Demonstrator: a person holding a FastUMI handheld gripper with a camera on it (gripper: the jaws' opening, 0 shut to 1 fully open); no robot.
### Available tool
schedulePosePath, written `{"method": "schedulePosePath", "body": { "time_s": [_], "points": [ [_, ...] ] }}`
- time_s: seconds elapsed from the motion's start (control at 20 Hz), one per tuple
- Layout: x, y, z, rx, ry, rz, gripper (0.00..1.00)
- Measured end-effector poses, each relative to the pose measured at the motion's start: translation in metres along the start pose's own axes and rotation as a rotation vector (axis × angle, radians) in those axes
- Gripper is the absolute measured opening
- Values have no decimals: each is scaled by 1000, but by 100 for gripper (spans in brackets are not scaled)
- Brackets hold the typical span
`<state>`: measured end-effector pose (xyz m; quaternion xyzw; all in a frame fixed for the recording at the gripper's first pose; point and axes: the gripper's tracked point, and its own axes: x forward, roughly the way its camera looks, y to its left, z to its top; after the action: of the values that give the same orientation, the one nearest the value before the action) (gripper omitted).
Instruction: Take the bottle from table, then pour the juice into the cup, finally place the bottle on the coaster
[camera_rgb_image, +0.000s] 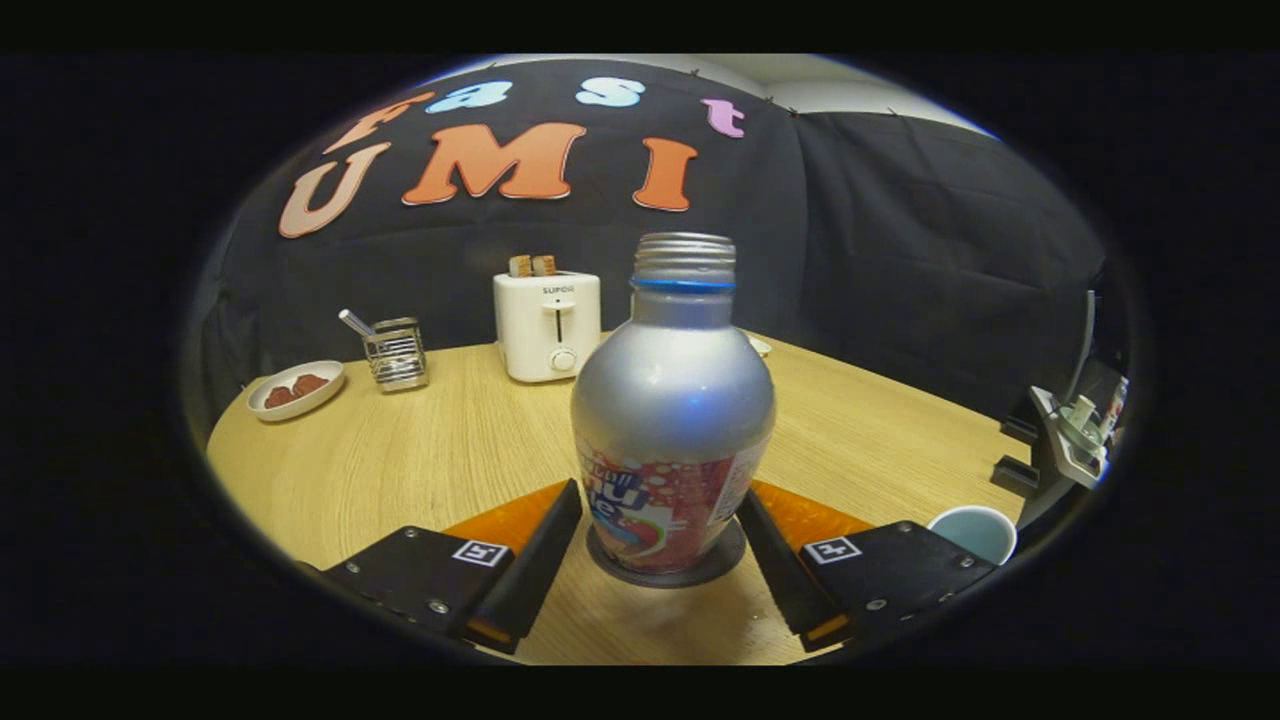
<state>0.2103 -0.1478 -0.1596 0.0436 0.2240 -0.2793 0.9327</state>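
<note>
A silver bottle (672, 400) with a red and white label, a blue neck ring and no cap stands upright on a dark round coaster (712, 570) on the wooden table (400, 460). My gripper (660, 495) has one black finger on each side of the bottle's lower body. Both fingertips (565, 505) press against the label. A light blue cup (975, 530) stands just to the right of the right finger, partly hidden behind it.
An orange mat (505, 520) lies under the coaster area. Beyond the bottle stand a white toaster (548, 325) with bread in it, a wire utensil holder (395, 352) and a small plate (295, 388) with brown pieces. Grey equipment (1065, 430) sits off the table's right edge.
</note>
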Motion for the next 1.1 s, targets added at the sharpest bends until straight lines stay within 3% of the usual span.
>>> {"method": "schedulePosePath", "body": {
  "time_s": [0.15,0.55,0.8,1.1],
  "points": [
    [-13,0,6,-9,-8,10,97],
    [-71,-1,37,9,-90,72,98],
    [-141,43,70,31,-205,297,97],
    [-230,74,72,35,-299,488,97]
  ]
}}
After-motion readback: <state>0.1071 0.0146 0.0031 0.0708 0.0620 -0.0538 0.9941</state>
